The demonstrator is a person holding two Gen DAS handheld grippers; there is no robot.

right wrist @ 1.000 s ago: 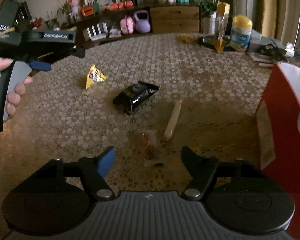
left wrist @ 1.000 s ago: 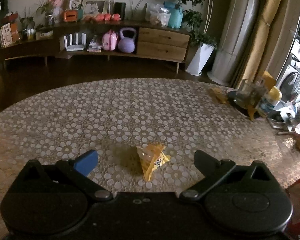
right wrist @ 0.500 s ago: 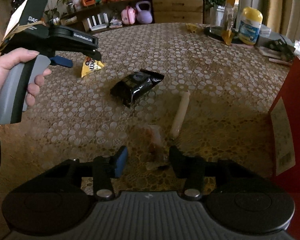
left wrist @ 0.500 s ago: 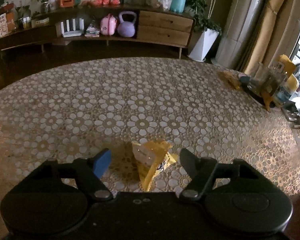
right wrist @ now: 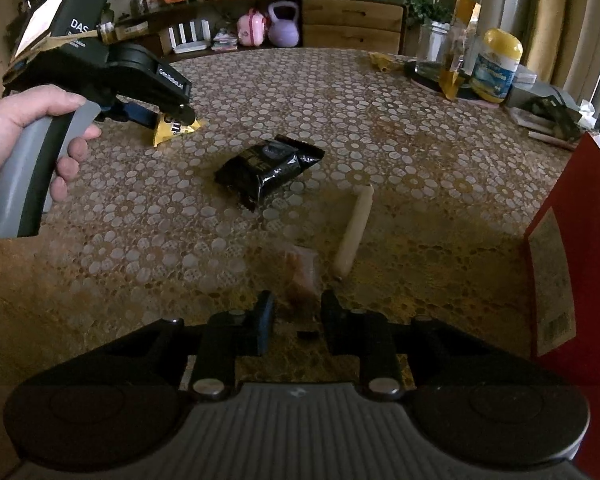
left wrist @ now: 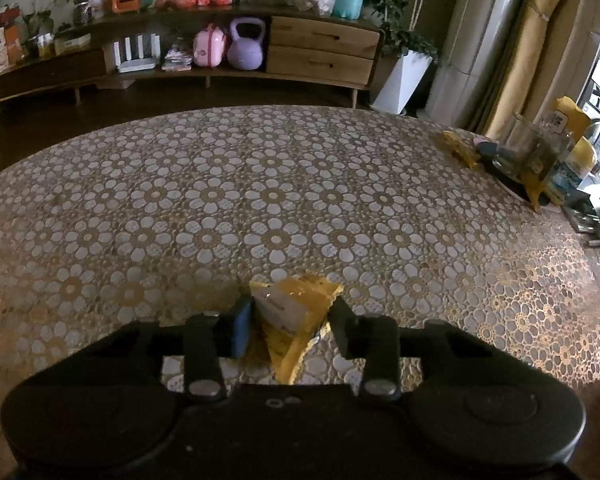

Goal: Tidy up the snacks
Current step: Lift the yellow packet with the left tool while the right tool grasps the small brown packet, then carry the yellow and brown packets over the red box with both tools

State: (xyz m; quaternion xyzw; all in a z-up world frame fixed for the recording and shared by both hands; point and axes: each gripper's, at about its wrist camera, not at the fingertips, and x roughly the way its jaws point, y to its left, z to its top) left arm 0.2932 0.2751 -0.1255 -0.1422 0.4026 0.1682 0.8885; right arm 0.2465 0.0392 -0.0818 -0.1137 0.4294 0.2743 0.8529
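Observation:
My left gripper (left wrist: pixel 290 320) is shut on a yellow snack packet (left wrist: pixel 296 316) that rests on the lace-covered table (left wrist: pixel 260 184); the same packet shows in the right wrist view (right wrist: pixel 176 130) under the hand-held left gripper (right wrist: pixel 156 114). My right gripper (right wrist: pixel 296 316) is shut on a small clear wrapped snack (right wrist: pixel 302 276) lying on the table. A black snack bag (right wrist: pixel 268 166) and a pale sausage stick (right wrist: pixel 354 232) lie beyond it.
A red box (right wrist: pixel 572 280) stands at the right edge. A glass jar (right wrist: pixel 434 50), a tall yellow pouch (right wrist: pixel 458 44) and a yellow-lidded tub (right wrist: pixel 496 66) stand at the far right of the table. A sideboard (left wrist: pixel 220 52) lines the back wall.
Both grippers have closed from wide open onto their snacks: the left on the yellow packet, the right on the clear wrapped snack. Both moved slightly forward and down.

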